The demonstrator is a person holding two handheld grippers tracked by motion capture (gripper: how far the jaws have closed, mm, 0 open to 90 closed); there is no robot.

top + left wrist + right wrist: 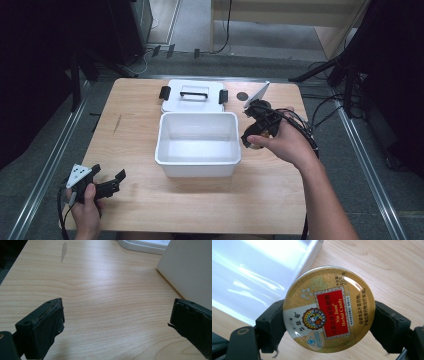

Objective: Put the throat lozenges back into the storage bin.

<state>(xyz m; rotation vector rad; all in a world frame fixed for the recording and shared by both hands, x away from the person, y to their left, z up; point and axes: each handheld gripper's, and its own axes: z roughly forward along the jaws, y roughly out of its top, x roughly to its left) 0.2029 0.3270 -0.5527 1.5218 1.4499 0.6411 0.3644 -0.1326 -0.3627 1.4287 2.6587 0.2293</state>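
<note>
- Clamped between the two black jaws of our right gripper sits a round gold metal candy tin with a red label panel; the jaws press on opposite edges of its rim, and its flat printed lid faces the right gripper view's camera.
- From the high view, we hold that right gripper and its tin just beside the right wall of the open white rectangular plastic box, low over the table, not yet over the opening.
- We judge the coming move to turn on one relation: the box's hollow lies to the left of the tin, across the near wall, so the tin has to go up over the rim and leftward.
- Our right hand is clearly the nearer one to the box.
- Behind the box lies its white lid with a black handle and black clips, flat on the light wooden table.
- Our left gripper rests at the near left corner, well apart from the box, jaws spread wide with nothing between them.
</note>
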